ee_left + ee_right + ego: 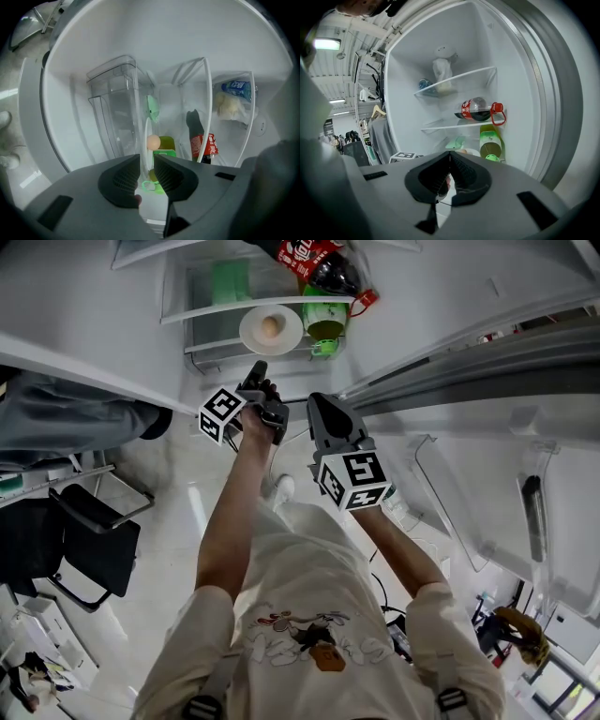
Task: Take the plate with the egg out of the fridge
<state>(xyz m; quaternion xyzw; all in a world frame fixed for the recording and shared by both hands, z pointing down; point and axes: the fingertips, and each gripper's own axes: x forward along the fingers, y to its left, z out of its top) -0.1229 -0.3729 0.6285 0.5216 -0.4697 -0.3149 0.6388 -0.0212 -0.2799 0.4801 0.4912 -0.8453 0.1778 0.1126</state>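
A white plate with a brown egg on it sits at the front edge of a fridge shelf. My left gripper reaches up to the plate's near rim. In the left gripper view the plate stands edge-on, its rim running down between the nearly closed jaws of the left gripper, with the egg just beyond. My right gripper hangs lower and to the right, clear of the shelf. In its own view the right gripper is shut and holds nothing.
A cola bottle lies on the shelf above the plate. A green bottle lies right beside the plate. A clear drawer stands inside. The open fridge door is on the right, a black chair on the left.
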